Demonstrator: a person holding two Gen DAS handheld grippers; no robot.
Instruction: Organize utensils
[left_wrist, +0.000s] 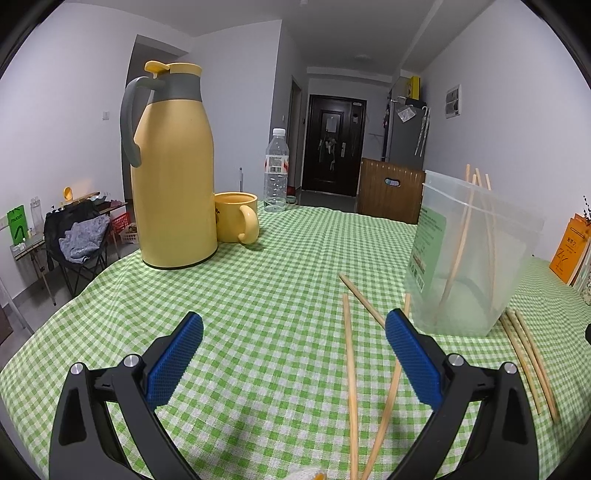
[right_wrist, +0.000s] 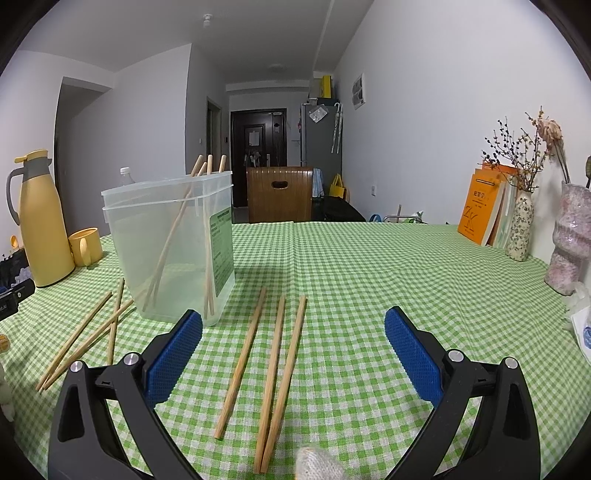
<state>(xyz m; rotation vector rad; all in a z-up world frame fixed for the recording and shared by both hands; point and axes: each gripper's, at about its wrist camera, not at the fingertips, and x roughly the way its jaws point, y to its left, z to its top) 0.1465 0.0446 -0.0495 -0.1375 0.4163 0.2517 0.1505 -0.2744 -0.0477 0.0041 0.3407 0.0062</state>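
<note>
Over the green-and-white checked cloth of the desk (left_wrist: 266, 280), the left wrist view shows the left claw (left_wrist: 293, 332) spread wide with nothing between its ribbed blue pads. Three slim, pale wooden chopsticks (left_wrist: 351, 376) lie crossed on the cloth just inside the right-hand pad, beside a clear, square plastic container (left_wrist: 476, 258) that holds more sticks leaning upright. Two further chopsticks (left_wrist: 532, 373) lie beyond its right wall. A tall, smooth yellow thermos jug with a grey handle (left_wrist: 173, 170), a yellow mug (left_wrist: 236, 218) touching it and a clear water bottle (left_wrist: 276, 173) stand well apart at the far left, leaving open cloth ahead of the claw.

From the right wrist view, the right claw (right_wrist: 293, 332) is likewise wide open and empty, three straight chopsticks (right_wrist: 275, 362) lying lengthwise between its fingers. The container stands just left of them. Orange books (right_wrist: 480, 206) and a speckled vase of dried twigs (right_wrist: 521, 229) line the right edge by the wall.
</note>
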